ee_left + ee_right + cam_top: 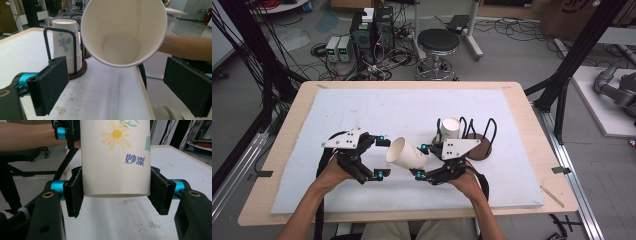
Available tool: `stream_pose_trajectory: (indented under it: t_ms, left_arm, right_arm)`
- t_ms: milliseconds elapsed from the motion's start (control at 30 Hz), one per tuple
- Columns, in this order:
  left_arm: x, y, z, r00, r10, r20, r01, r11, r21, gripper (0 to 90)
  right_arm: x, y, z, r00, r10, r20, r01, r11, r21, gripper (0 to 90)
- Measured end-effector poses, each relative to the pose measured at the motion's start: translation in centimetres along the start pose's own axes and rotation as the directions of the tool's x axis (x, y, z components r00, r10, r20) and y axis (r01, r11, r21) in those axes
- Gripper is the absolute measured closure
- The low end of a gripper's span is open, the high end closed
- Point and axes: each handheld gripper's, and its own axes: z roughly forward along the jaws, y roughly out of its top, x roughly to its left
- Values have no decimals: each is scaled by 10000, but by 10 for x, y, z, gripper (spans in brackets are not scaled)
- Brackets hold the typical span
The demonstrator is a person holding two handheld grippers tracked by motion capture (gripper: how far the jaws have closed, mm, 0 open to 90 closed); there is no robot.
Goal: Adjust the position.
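A white paper cup (406, 154) lies sideways in the air over the mat, its daisy print (116, 133) facing the right gripper view. My right gripper (419, 160) (116, 195) is shut on the cup's base end, a pad pressed to each side. The cup's open mouth (123, 32) faces my left gripper (383, 157) (117, 85), which stands open; its jaws sit wide apart on either side, just short of the rim and not touching it. A stack of paper cups (451, 129) (66, 45) stands in a black wire holder (488, 131) on a round brown base (80, 72), just behind the right gripper.
A white mat (387, 105) covers the wooden table (292, 125). Beyond the table's far edge stand a round stool (438, 42) and computer boxes (372, 30) with cables. Black frame posts (572, 65) rise to the right.
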Motion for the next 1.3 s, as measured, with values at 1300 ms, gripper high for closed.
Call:
stream_pose_trajectory:
  t_ms: [1300]
  left_arm:
    - [-1,18,32,9975,396,586,-393,9992,-68,99]
  right_arm:
    - [4,3,11,9991,-200,-377,207,9996,184,372]
